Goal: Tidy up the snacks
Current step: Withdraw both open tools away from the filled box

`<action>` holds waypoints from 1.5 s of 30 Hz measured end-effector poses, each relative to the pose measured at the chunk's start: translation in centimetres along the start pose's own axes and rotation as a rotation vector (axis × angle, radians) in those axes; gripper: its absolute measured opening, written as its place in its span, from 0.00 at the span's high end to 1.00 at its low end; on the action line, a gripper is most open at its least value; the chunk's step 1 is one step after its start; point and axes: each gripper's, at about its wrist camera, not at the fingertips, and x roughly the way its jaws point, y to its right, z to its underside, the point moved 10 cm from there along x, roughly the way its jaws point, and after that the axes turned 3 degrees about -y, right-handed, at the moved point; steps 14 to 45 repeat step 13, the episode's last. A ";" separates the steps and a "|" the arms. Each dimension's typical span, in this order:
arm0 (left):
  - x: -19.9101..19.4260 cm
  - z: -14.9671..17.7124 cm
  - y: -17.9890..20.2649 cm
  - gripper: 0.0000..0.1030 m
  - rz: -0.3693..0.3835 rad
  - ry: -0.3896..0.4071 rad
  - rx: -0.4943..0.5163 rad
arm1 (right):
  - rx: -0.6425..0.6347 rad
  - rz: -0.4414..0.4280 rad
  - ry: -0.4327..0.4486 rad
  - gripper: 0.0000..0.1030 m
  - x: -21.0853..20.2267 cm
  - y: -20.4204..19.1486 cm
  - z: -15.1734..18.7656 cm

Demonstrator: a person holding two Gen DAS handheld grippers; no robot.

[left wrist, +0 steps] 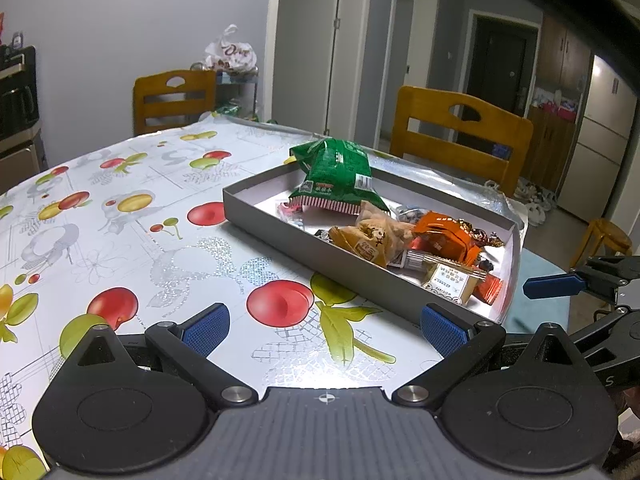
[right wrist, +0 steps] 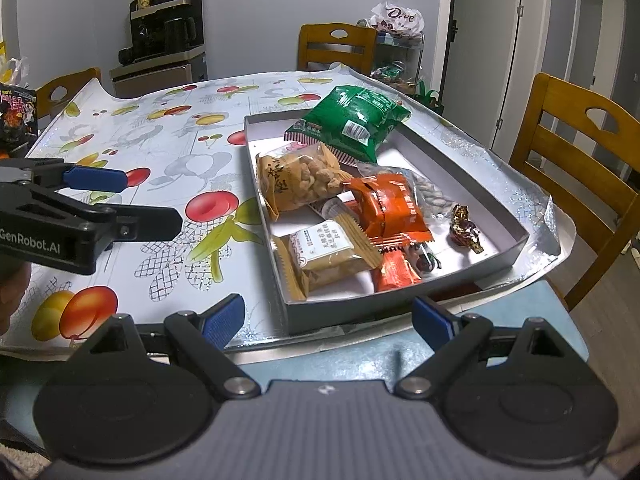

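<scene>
A grey shallow box (right wrist: pixel 348 314) lies on the fruit-print tablecloth near the table's corner. In it are a green bag (right wrist: pixel 356 120) at the far end, a yellow nut-snack bag (right wrist: pixel 300 178), an orange pack (right wrist: pixel 390 204), a beige biscuit pack (right wrist: pixel 328 252) and foil-wrapped candies (right wrist: pixel 466 228). My right gripper (right wrist: pixel 328 320) stands open just before the box's near wall, with nothing held. My left gripper (left wrist: pixel 325 328) is open over bare cloth, left of the box (left wrist: pixel 280 220), where the green bag (left wrist: pixel 336 168) leans on the far rim. It also shows as the left gripper (right wrist: pixel 154 200).
Wooden chairs (right wrist: pixel 580 168) (right wrist: pixel 336 46) stand at the right and far sides. A dark snack pack (right wrist: pixel 16 112) sits at the far left table edge. A cabinet with a coffee machine (right wrist: pixel 164 32) is behind. The cloth's crumpled edge (right wrist: pixel 552 224) overhangs by the box.
</scene>
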 end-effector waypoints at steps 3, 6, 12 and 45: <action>0.1 0.0 0.1 0.00 0.000 -0.001 0.003 | 0.001 -0.001 0.000 0.11 0.0 0.0 0.0; 0.2 0.0 0.2 0.00 0.000 -0.004 0.004 | 0.003 -0.002 -0.002 0.11 0.2 0.0 0.1; 0.5 0.0 0.6 0.00 0.016 0.001 0.036 | 0.006 -0.003 -0.007 0.11 0.4 0.1 0.2; 0.6 0.1 0.6 0.00 0.012 -0.004 0.038 | 0.007 -0.003 -0.007 0.11 0.4 0.1 0.2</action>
